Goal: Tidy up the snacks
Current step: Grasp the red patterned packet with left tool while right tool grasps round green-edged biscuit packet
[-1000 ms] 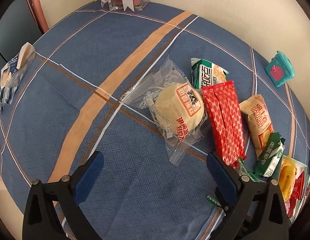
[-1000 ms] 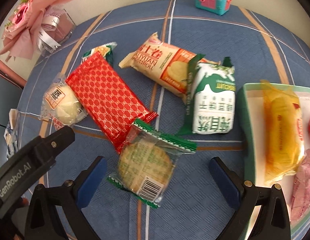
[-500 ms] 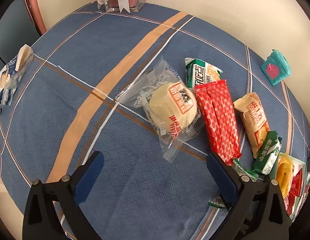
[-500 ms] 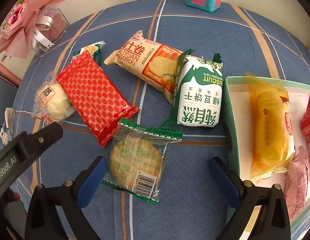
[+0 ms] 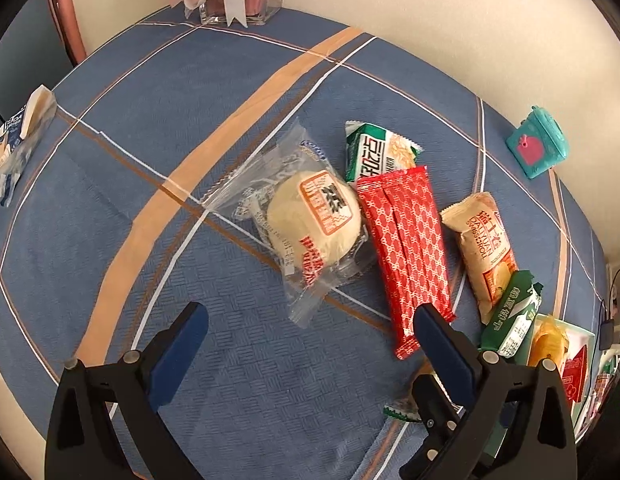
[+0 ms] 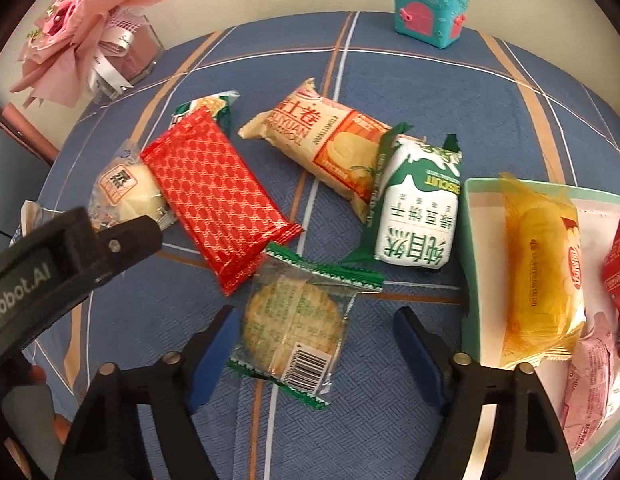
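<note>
right wrist only: round cracker packet (image 6: 296, 322), right hand-held gripper (image 6: 310, 350) closing

— What sort of place is this?

— A home, by the look of it. The tabletop (image 6: 490, 92) wears a blue cloth crossed with tan and white stripes, set against a plain cream wall (image 5: 450, 20).

— Anything else domestic?

— At ten o'clock in the right wrist view, a pink paper bouquet (image 6: 74, 36) with white ribbon stands in a glass vase (image 6: 134, 60). At twelve o'clock sits a small teal toy chest (image 6: 428, 10) with pink trim. Packaged snacks (image 6: 362, 156) lie scattered mid-table, and a pale green tray (image 6: 468, 240) at three o'clock holds several more.
</note>
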Available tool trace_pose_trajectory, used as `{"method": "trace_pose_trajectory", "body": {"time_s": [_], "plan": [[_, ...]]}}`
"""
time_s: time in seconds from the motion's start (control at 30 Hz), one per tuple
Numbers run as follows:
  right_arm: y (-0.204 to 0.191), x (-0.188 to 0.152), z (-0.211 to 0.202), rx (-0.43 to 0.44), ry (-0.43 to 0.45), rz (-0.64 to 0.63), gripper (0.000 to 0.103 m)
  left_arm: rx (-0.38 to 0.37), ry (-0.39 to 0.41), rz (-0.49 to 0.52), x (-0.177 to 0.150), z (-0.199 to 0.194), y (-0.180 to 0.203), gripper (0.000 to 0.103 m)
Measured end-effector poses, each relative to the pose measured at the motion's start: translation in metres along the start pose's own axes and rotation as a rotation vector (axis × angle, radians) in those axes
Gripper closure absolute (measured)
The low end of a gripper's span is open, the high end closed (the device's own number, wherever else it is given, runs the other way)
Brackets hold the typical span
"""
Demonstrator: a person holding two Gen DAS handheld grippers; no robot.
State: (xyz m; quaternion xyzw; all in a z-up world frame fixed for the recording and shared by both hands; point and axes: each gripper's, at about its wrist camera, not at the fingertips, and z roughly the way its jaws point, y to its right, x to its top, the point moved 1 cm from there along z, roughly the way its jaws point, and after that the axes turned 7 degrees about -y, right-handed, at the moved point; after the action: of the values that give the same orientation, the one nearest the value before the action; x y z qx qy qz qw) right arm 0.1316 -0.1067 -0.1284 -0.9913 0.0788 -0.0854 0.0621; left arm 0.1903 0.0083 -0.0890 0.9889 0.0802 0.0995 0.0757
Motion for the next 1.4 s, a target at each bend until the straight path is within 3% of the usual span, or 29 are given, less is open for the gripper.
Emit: {"method": "trace_pose_trajectory", "body": {"time_s": [0.07, 0.17, 0.3, 0.57, 0.7, 1.03, 1.4], "plan": [[-0.001, 0.0, 0.002, 0.0, -0.007, 0.0, 0.031, -0.003, 0.0, -0.006, 0.001, -0.001, 0.0, 0.001], [-0.003, -0.002, 0.007, -0.01, -0.011, 0.009, 0.046, -0.006, 0.002, -0.006, 0.004, 0.001, 0.0, 0.001], [0.006, -0.006, -0.002, 0.023, 0.002, 0.032, 0.05, -0.01, 0.003, -0.004, 0.003, -0.002, 0.002, 0.001], [0.012, 0.001, -0.021, 0.076, 0.035, 0.043, 0.05, -0.056, 0.005, -0.017, 0.002, -0.007, 0.011, 0.001], [0.018, 0.005, -0.049, 0.073, 0.094, 0.044, 0.05, -0.098, 0.011, -0.033, 0.006, -0.008, 0.019, 0.009], [0.051, 0.017, -0.072, 0.058, 0.151, 0.078, 0.05, -0.071, 0.009, 0.011, 0.019, 0.017, 0.05, 0.034], [0.074, 0.025, -0.063, 0.079, 0.124, 0.127, 0.05, 0.001, 0.007, 0.068, 0.028, 0.045, 0.083, 0.034]]}}
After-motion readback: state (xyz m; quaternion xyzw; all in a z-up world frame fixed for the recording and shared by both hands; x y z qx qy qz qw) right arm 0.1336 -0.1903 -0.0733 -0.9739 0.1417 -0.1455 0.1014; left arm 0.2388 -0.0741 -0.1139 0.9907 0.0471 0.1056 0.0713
